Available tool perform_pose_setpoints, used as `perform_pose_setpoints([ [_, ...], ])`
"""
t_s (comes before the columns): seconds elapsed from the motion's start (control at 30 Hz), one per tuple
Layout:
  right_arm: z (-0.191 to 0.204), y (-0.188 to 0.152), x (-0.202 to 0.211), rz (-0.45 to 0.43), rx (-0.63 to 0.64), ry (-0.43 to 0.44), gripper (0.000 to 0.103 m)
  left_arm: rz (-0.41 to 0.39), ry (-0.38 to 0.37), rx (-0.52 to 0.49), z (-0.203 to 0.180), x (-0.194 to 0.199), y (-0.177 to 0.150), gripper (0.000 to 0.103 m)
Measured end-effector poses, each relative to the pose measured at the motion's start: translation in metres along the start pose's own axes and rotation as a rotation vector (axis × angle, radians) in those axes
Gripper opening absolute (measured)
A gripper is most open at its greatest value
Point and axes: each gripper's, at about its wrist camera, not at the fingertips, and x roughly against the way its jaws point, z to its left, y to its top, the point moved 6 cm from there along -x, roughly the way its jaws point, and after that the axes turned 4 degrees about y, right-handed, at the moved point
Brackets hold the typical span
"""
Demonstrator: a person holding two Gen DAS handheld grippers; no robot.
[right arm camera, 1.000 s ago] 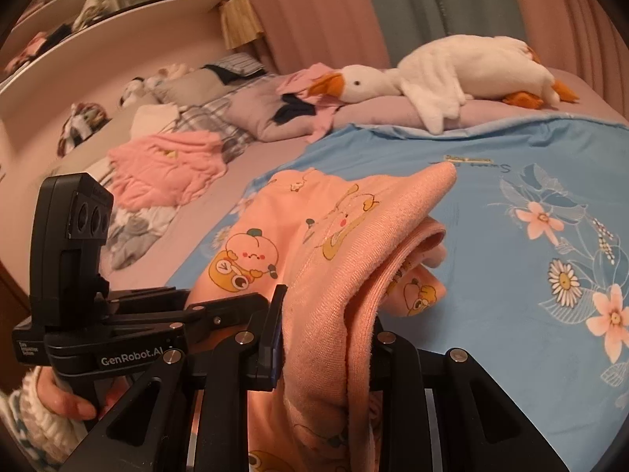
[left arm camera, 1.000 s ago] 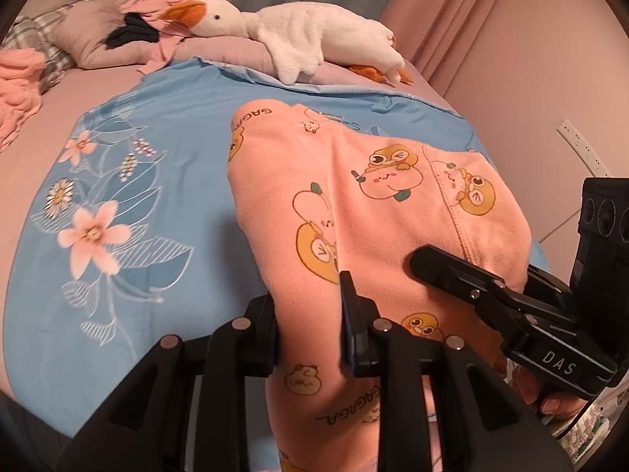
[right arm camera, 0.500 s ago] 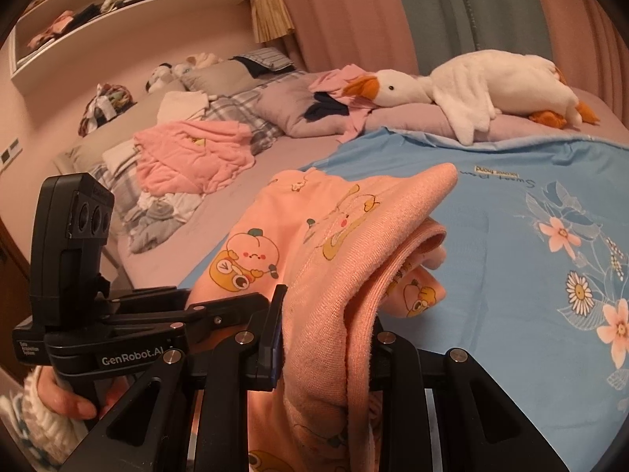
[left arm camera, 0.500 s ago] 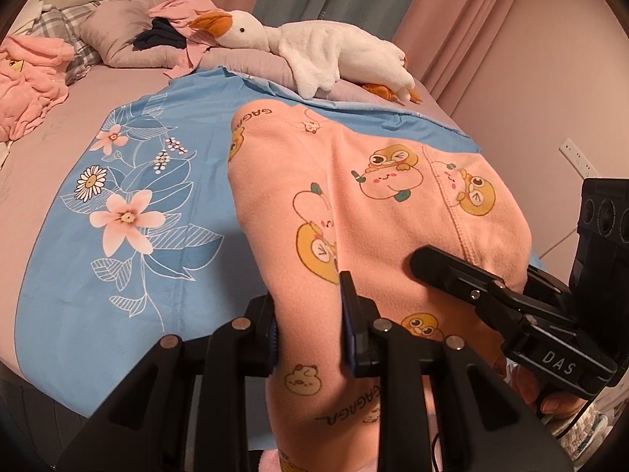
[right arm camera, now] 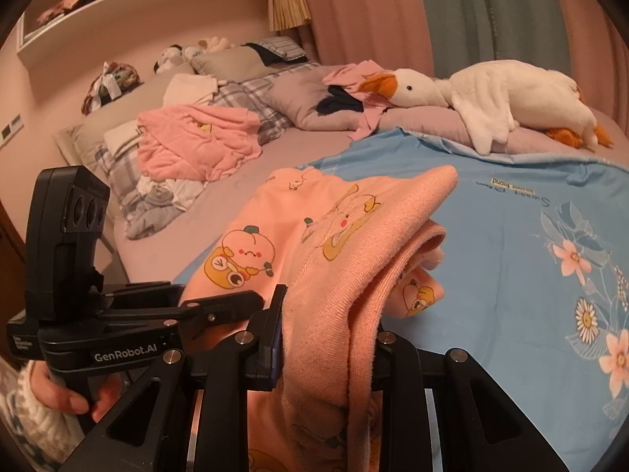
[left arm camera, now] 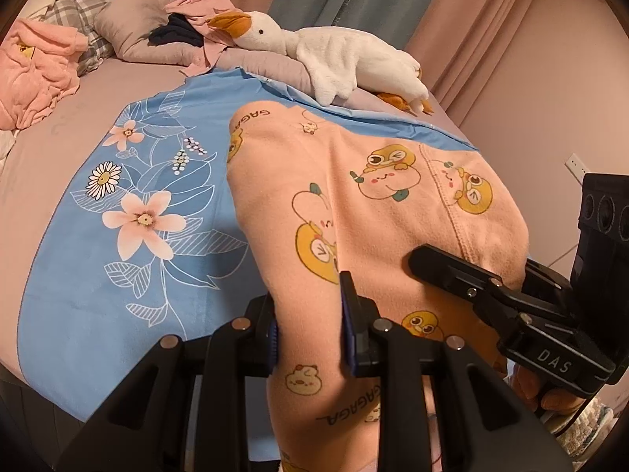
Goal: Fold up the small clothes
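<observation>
Pink curtains and a grey-green one are hanging behind the bed in the left wrist view, where a blue flowered sheet (left arm camera: 118,259) is lying over the mauve mattress. Close to the lens, the left gripper (left arm camera: 310,326) is clamping a fold of the peach cartoon-print garment (left arm camera: 393,204), its two blue-padded jaws pressing the cloth from either side. That garment is hanging lifted above the sheet, spreading away from the jaws toward the plush goose (left arm camera: 346,59) that is resting on a mauve pillow. At the right edge the right gripper (left arm camera: 468,275) is reaching into the same cloth; its fingertips are sinking behind the fabric (only one black finger is showing), and the hand holding it is mostly cut off.

Shelving with heaped clothes is running along the pink wall in the right wrist view; what is sitting on the shelves is too small to make out. Here the right gripper (right arm camera: 326,338) is gripping a thick bunched edge of the garment (right arm camera: 298,236), which is draping over and hiding the right-hand finger. Beside it at the left, the left gripper (right arm camera: 220,306) is pointing into the cloth, its tips lying hidden. A crumpled pink top (right arm camera: 196,141) is lying on the plaid pillows further back.
</observation>
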Motion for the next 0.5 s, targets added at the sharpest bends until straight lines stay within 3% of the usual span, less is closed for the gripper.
perform_pose_setpoints([
  [0.5, -0.003, 0.004, -0.036, 0.063, 0.033, -0.039, 0.028, 0.058, -0.007, 0.037, 0.024, -0.038, 0.006, 0.026],
])
